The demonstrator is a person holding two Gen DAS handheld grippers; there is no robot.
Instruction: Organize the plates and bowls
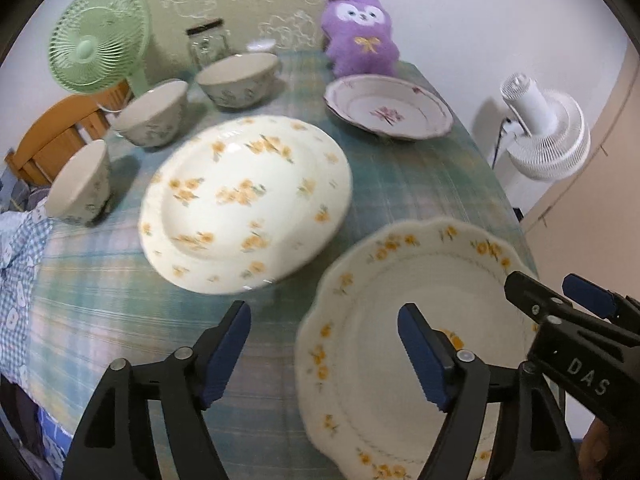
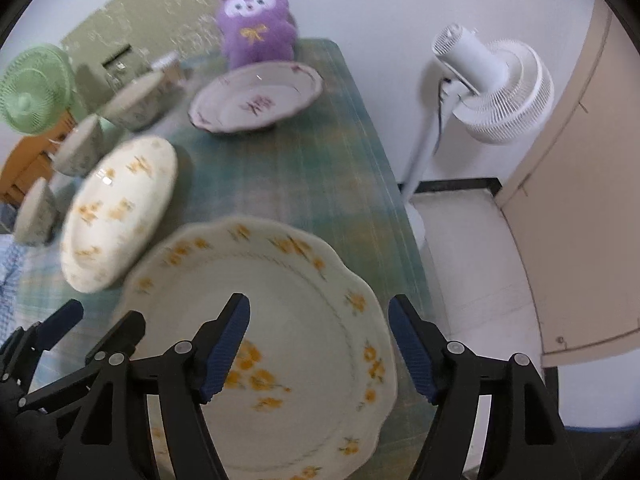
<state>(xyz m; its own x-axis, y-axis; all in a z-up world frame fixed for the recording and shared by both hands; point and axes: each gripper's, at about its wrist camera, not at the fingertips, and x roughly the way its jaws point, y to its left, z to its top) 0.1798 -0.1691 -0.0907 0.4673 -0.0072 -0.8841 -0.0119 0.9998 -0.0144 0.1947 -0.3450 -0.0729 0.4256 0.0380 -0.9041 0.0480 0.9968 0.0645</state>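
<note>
A scalloped cream plate with yellow flowers [image 1: 404, 328] [image 2: 280, 340] lies at the table's near right. A round cream plate with yellow flowers [image 1: 244, 204] [image 2: 116, 212] lies in the middle. A white plate with pink flowers [image 1: 388, 108] [image 2: 256, 98] lies at the back. Three patterned bowls [image 1: 154, 114] [image 2: 132, 100] stand along the left. My left gripper [image 1: 324, 352] is open, above the scalloped plate's left rim. My right gripper [image 2: 320, 348] is open, above that plate's right side; it also shows in the left wrist view [image 1: 560, 296].
A purple plush toy [image 1: 360, 34] and a glass jar [image 1: 208, 42] stand at the back of the checked tablecloth [image 1: 420, 184]. A green fan [image 1: 98, 38] and a wooden chair [image 1: 60, 132] are at the left. A white fan [image 2: 492, 88] stands on the floor at the right.
</note>
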